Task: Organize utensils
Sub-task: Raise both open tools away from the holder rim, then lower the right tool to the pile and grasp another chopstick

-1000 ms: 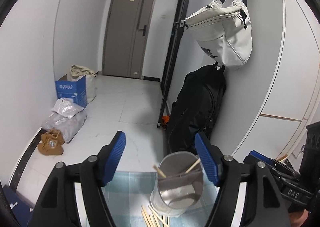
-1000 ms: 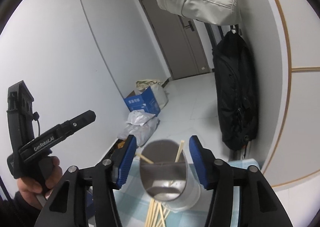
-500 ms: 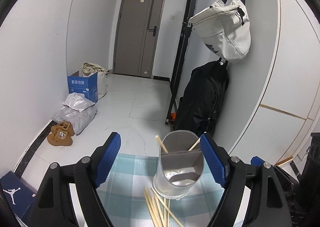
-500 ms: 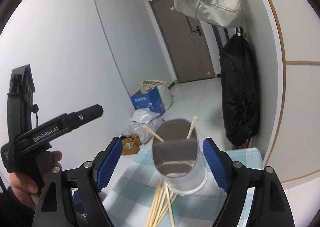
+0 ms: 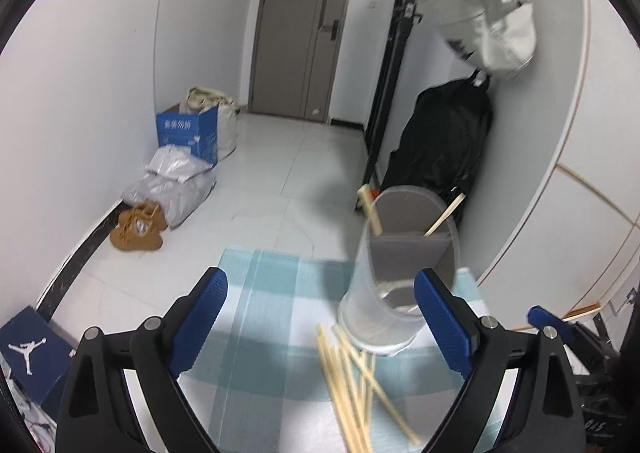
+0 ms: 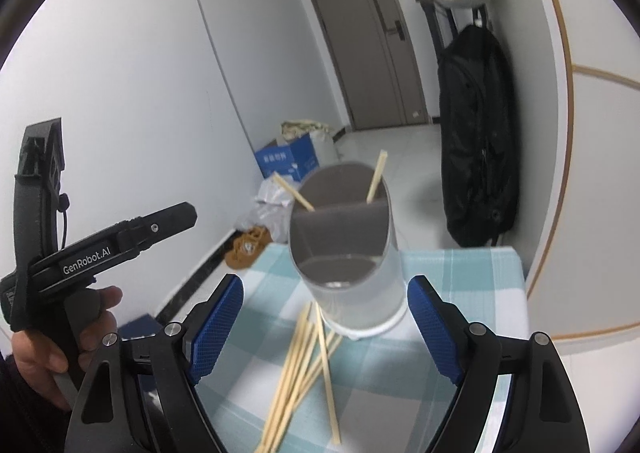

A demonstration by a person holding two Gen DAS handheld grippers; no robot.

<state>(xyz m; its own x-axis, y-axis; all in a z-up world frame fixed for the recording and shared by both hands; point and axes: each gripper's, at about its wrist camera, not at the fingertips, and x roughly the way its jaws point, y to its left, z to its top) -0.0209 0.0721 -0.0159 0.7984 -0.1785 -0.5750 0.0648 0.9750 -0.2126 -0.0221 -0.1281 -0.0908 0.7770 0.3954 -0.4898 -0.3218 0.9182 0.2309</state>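
Jaws on both my grippers stand wide and hold nothing. My right gripper is lined up on the loose chopsticks, which lie on the checked bench right between its jaws, long axes running away from me toward the holder. From my left gripper the pile sits off to the right. So I judge the right hand nearer; two sticks already stand in the holder.
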